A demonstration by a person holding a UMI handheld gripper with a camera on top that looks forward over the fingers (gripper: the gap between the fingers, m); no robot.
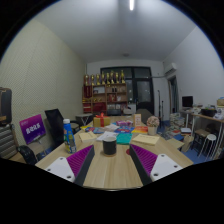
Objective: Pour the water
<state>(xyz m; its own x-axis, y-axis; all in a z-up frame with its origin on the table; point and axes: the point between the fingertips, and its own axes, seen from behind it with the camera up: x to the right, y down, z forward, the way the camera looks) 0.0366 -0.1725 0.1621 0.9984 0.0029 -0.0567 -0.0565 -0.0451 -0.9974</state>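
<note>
With its jaws open and empty, the gripper [108, 163] should advance straight toward the dark cup [109, 146] on the table [110, 175], keeping it centred.

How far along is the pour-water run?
Nothing looks done yet. The gripper is open and empty, its fingers either side of the dark cup just ahead on the wooden table. The blue-capped bottle stands untouched beyond the left finger. Grasping and pouring remain.
</note>
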